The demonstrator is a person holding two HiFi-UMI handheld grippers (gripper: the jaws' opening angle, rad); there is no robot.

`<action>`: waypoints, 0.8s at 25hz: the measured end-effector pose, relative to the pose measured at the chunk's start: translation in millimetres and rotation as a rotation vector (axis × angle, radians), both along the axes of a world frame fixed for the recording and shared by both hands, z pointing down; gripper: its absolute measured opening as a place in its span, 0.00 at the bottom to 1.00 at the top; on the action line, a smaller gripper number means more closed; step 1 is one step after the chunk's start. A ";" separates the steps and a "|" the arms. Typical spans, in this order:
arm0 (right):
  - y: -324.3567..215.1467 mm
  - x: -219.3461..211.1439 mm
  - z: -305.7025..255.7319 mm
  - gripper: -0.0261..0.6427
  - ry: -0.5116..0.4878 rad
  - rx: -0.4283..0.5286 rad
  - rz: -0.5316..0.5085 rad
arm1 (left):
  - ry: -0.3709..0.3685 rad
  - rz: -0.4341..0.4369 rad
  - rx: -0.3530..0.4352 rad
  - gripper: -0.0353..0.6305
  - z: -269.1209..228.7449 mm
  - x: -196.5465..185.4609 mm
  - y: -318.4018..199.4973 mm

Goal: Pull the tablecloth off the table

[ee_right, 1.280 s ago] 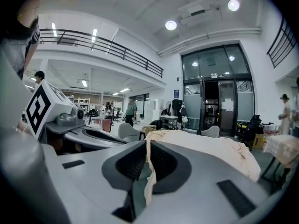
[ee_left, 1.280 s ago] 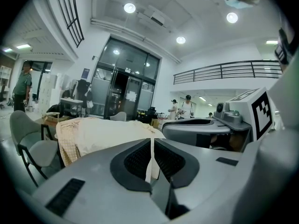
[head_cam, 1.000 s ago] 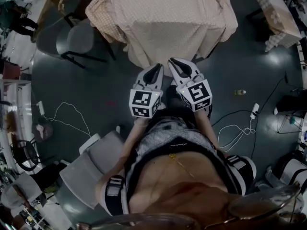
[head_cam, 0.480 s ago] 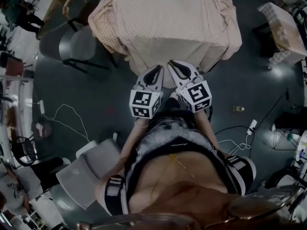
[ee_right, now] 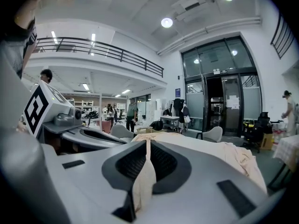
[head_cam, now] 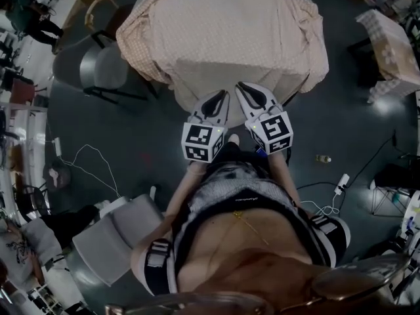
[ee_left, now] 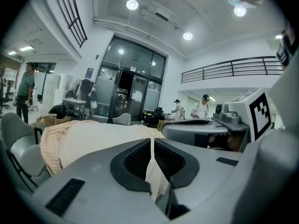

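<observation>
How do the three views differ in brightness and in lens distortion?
Head view: dim, dark floor, only the tablecloth looks pale, edges bent by the wide lens. Left gripper view: bright, ceiling lamps glare, corners black. Right gripper view: equally bright, the balcony railing curves with the lens.

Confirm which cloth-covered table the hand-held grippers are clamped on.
The large central one: left hand-held gripper and right hand-held gripper pinch its peach tablecloth at the near edge. The smaller checked-cloth table at right is untouched.

Tablecloth (head_cam: 230,38): soft matt cloth, creased; left claw (head_cam: 221,94) & right claw (head_cam: 241,87): smooth matt grey plastic, pads (ee_left: 138,160) ribbed, prob. rubber
</observation>
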State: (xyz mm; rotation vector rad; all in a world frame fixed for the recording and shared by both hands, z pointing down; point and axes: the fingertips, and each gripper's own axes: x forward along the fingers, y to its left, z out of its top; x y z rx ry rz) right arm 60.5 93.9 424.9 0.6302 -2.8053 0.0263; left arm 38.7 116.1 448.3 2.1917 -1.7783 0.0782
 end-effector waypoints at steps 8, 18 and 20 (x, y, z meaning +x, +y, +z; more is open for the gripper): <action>-16.0 1.1 7.7 0.16 0.008 -0.019 -0.005 | 0.004 -0.005 -0.027 0.09 7.6 1.7 -14.6; -48.1 -18.4 9.3 0.16 0.016 -0.009 0.054 | 0.020 0.039 -0.022 0.09 13.3 -21.0 -52.2; -63.0 -23.7 8.5 0.16 0.018 -0.007 0.086 | 0.023 0.072 -0.016 0.09 12.5 -26.0 -66.3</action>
